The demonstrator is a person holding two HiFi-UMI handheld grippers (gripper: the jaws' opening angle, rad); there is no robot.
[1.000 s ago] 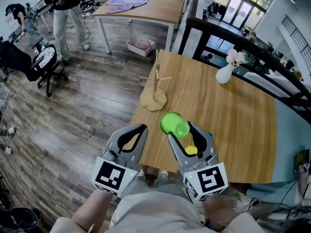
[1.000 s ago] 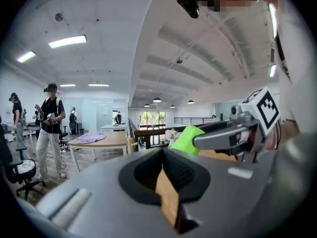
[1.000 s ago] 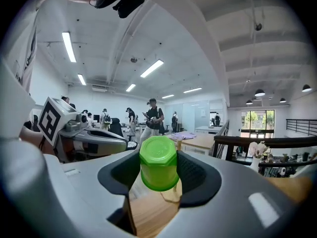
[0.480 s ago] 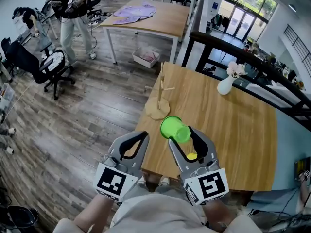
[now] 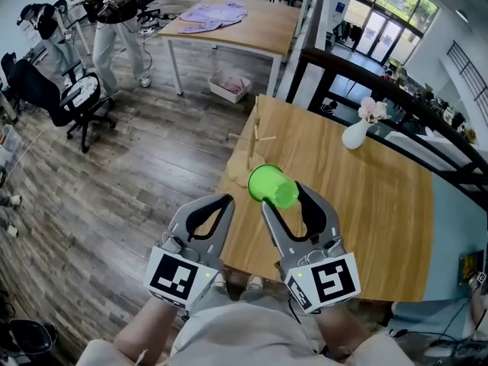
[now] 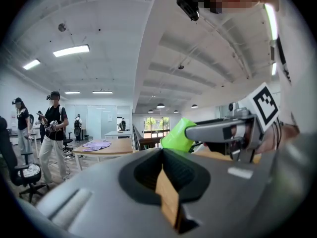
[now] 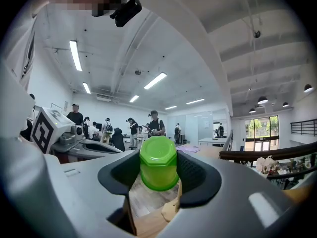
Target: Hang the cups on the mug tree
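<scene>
The right gripper (image 5: 287,200) has its jaws spread wide and clamped on a bright green plastic cup (image 5: 268,183), held on its side in the air over the near left edge of the light wooden table (image 5: 366,197). The left gripper (image 5: 221,201) is closed on nothing, just left of it. The cup hides part of the wooden mug tree (image 5: 255,137) at the table's far left. A white vase (image 5: 354,134) stands farther right. Beyond lie plank flooring (image 5: 137,174), a black office chair (image 5: 76,101) and a standing person (image 5: 114,14).
</scene>
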